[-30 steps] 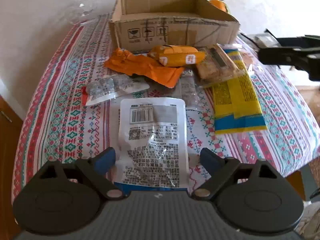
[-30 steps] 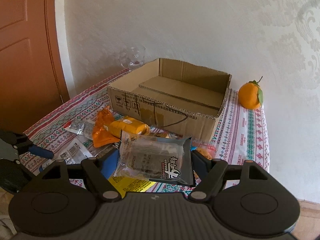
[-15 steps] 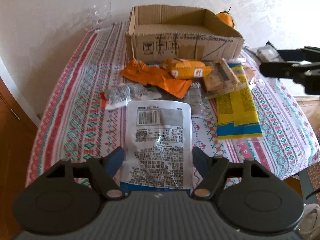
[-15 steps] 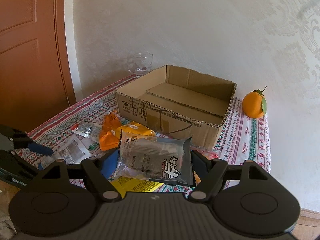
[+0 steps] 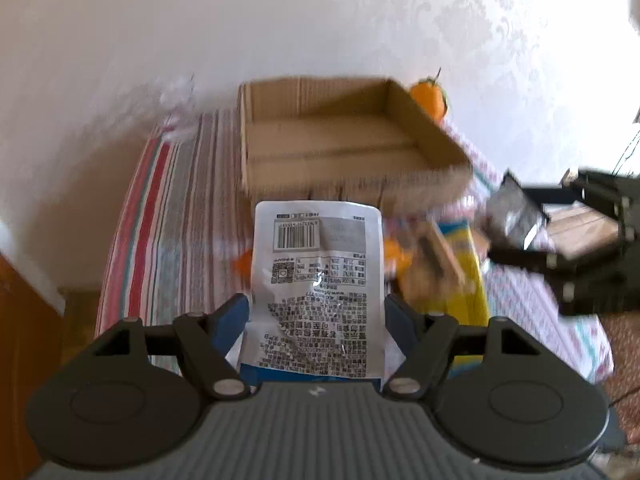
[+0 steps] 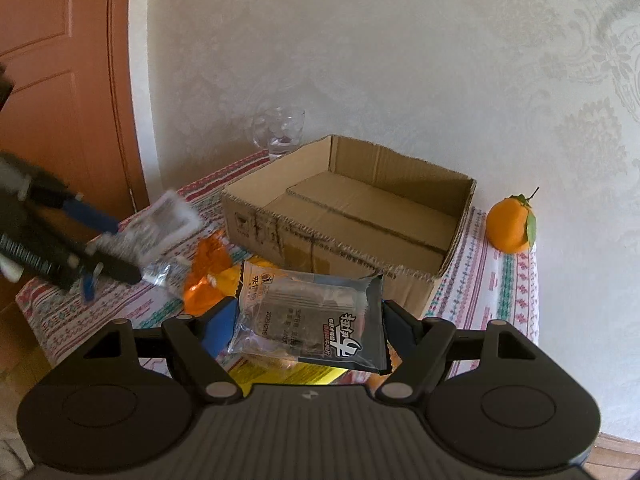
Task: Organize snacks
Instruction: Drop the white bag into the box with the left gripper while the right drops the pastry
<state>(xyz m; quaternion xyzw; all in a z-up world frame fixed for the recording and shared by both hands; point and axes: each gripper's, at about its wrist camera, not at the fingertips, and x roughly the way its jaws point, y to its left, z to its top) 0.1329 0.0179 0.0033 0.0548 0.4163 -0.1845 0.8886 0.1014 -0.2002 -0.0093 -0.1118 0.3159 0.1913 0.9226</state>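
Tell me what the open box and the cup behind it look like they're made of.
The open box looks like plain brown corrugated cardboard: matte, with ragged fluted edges along its rim. The cup looks like clear glass, see-through and glossy; clear plastic can't be ruled out.

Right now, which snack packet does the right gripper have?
The dark grey packet, clear at one end with white lettering, clamped in the right gripper. The left gripper holds the white packet with a barcode; the orange ones lie on the table.

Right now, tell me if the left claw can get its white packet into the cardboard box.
Probably yes. The left claw holds the white packet lifted above the snacks, and the open-topped cardboard box straight ahead looks empty. The right claw, with its dark packet, stays off to the side.
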